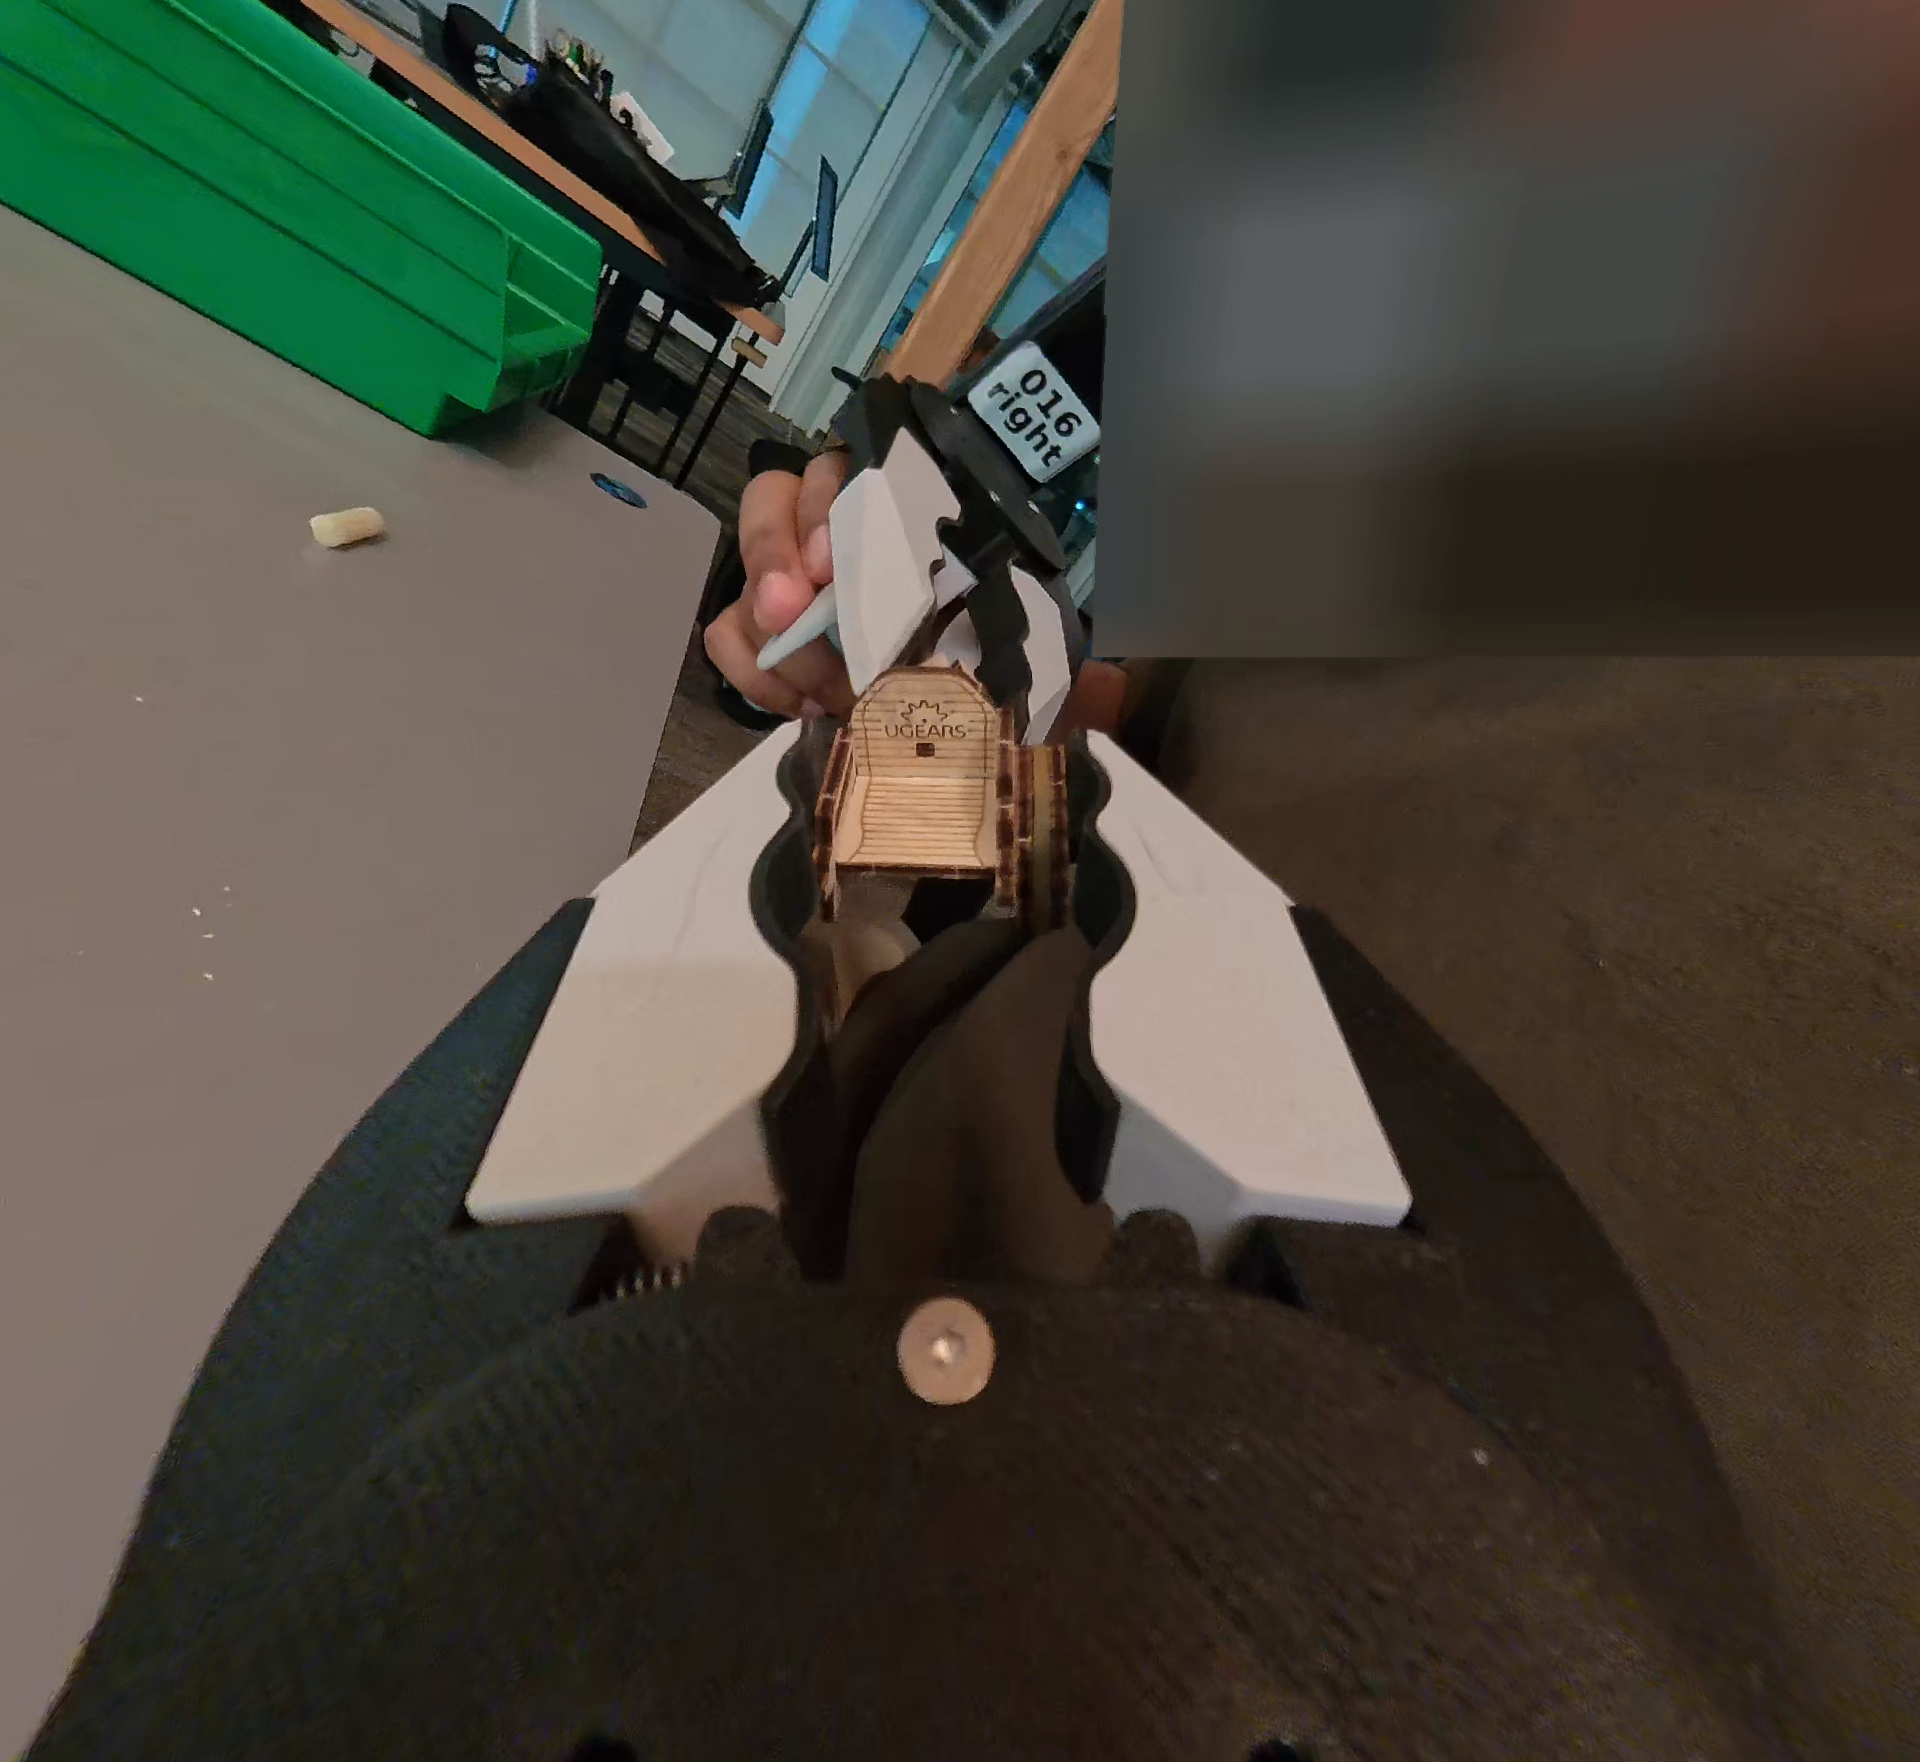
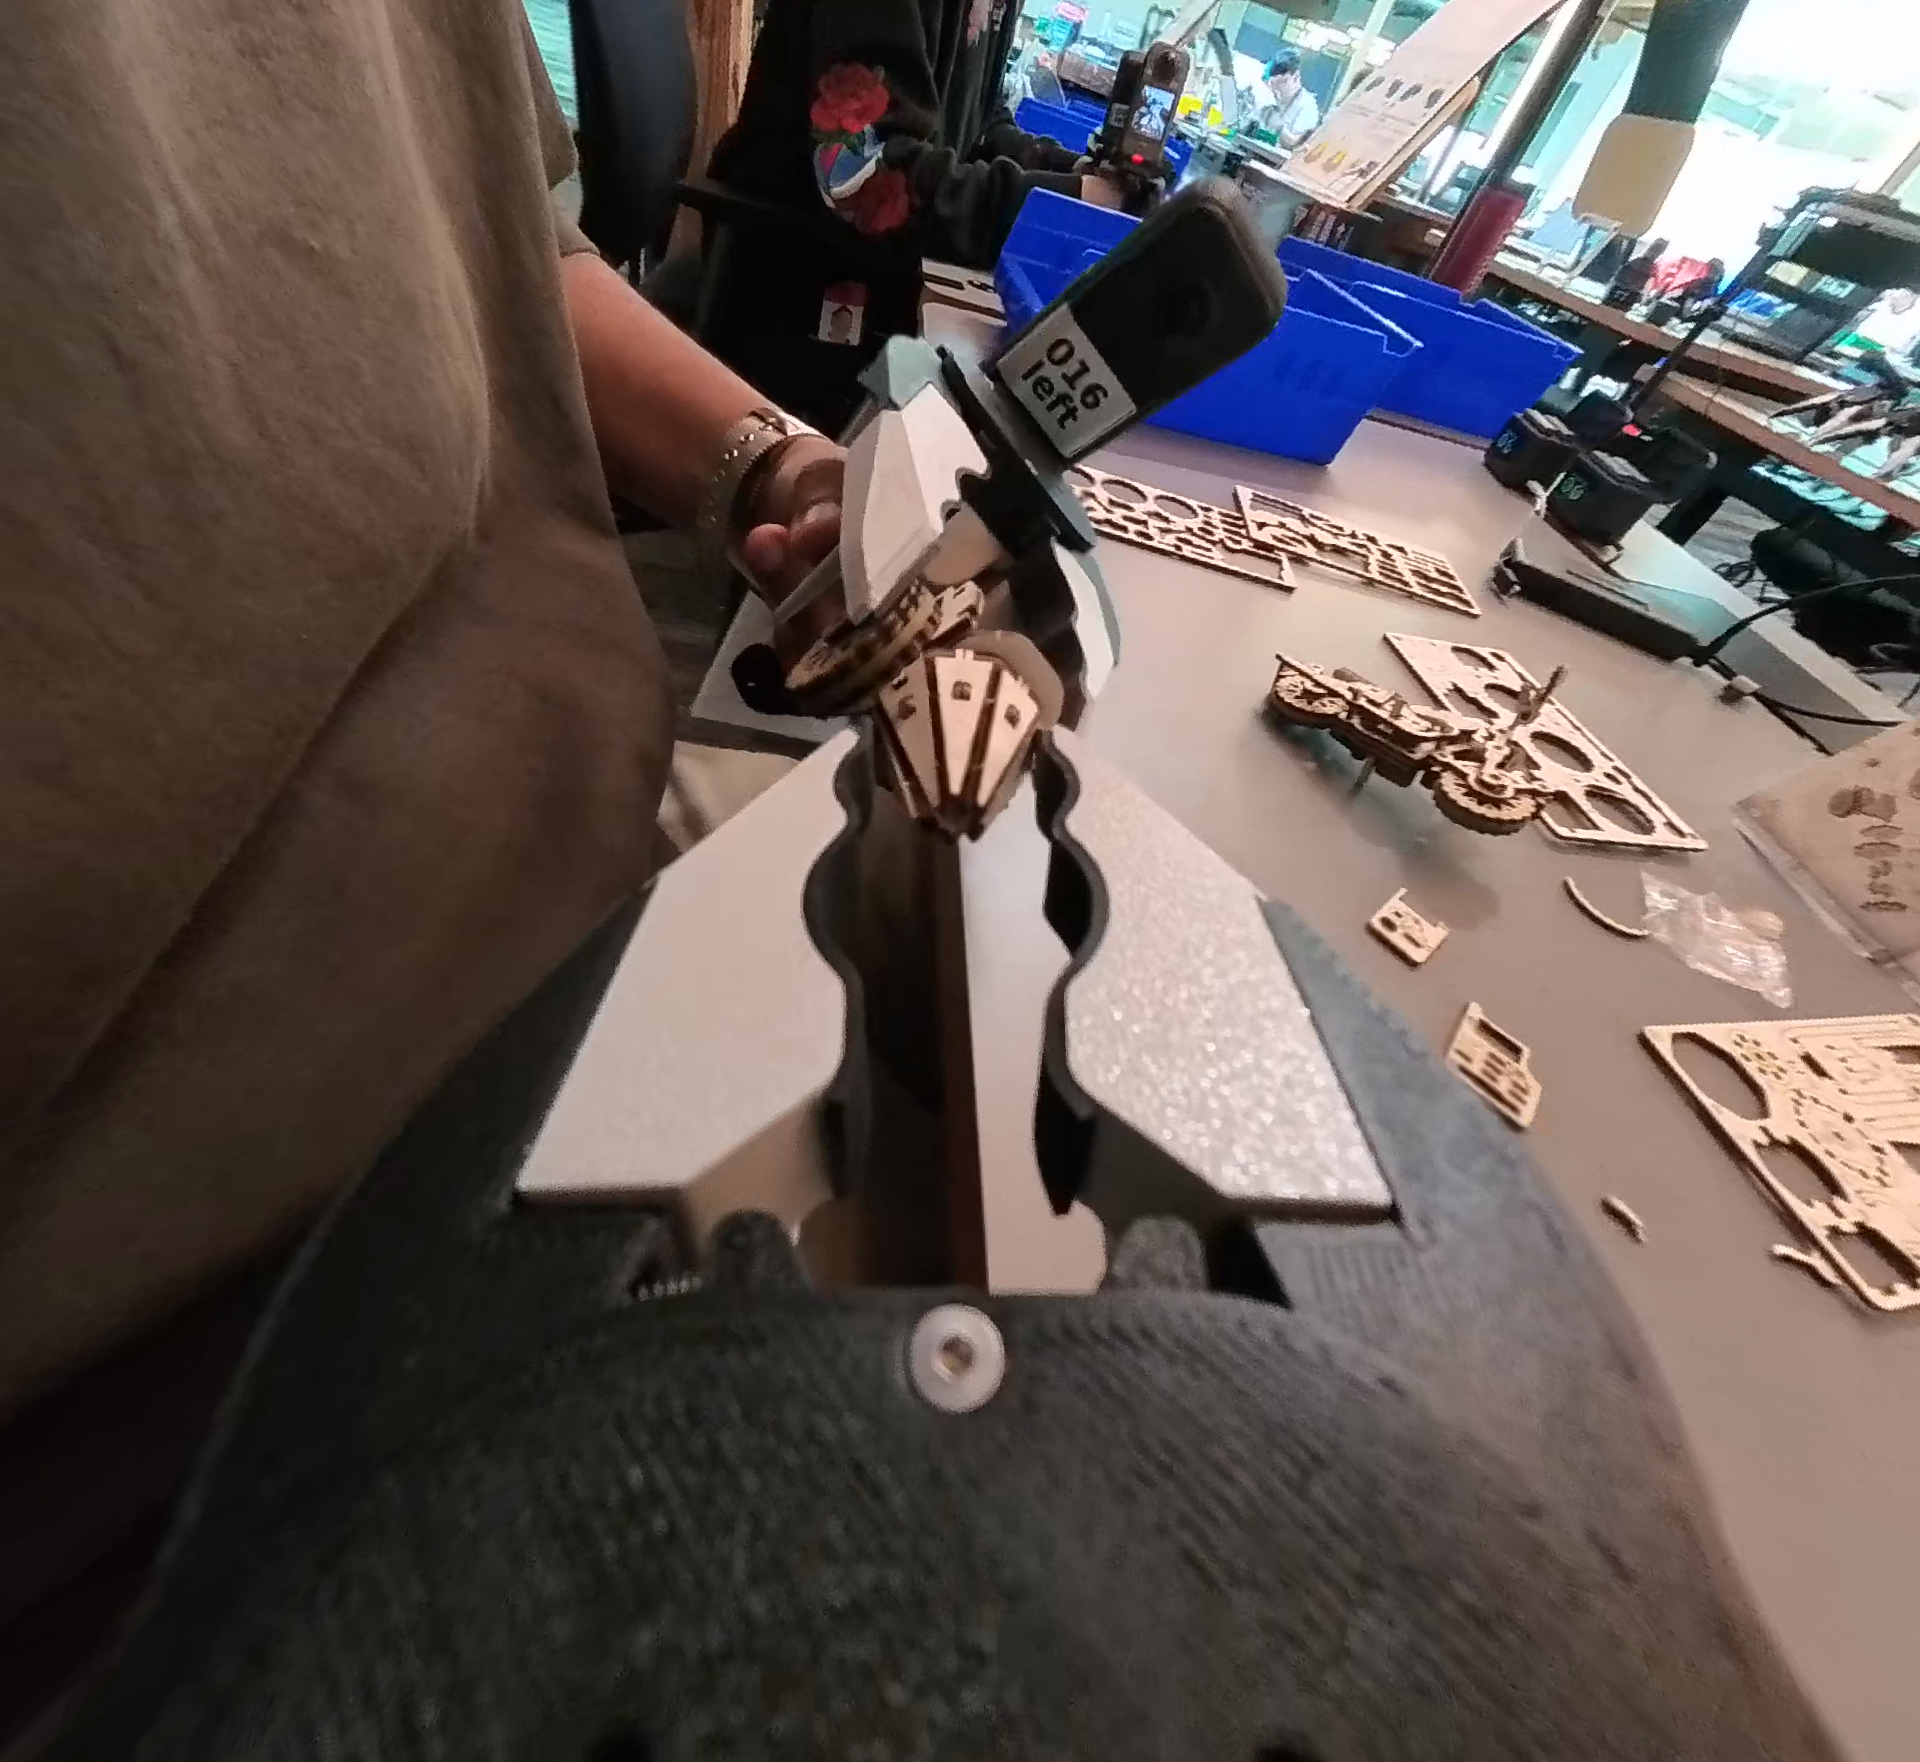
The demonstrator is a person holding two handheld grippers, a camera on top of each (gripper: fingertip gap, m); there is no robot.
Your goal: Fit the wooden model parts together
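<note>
Both grippers are up in the air off the near edge of the counter (image 2: 1351,1141), meeting tip to tip. Left gripper (image 1: 935,813) has its jaws clamped on the sides of a small wooden sidecar body (image 1: 914,803), open seat facing its camera, a layered wheel on its right flank. Right gripper (image 2: 951,767) has its jaws closed on a ribbed wooden shell (image 2: 951,741), slatted and tapering to a point, pressed against that body. Can't tell if any tabs are seated yet; the joint is hidden behind the shell. To do this well, my read: keep the left one rigid as the fixture, line tabs square to the slots, push straight along the slot axis, no twisting, since thin laser-cut ply probably snaps at the ribs. Ease grip only once it's flush. Parts are pale ply with dark burnt edges. A finished wooden motorcycle (image 2: 1403,725) and punched-out sheets (image 2: 1787,1130) sit on the counter to the right.
</note>
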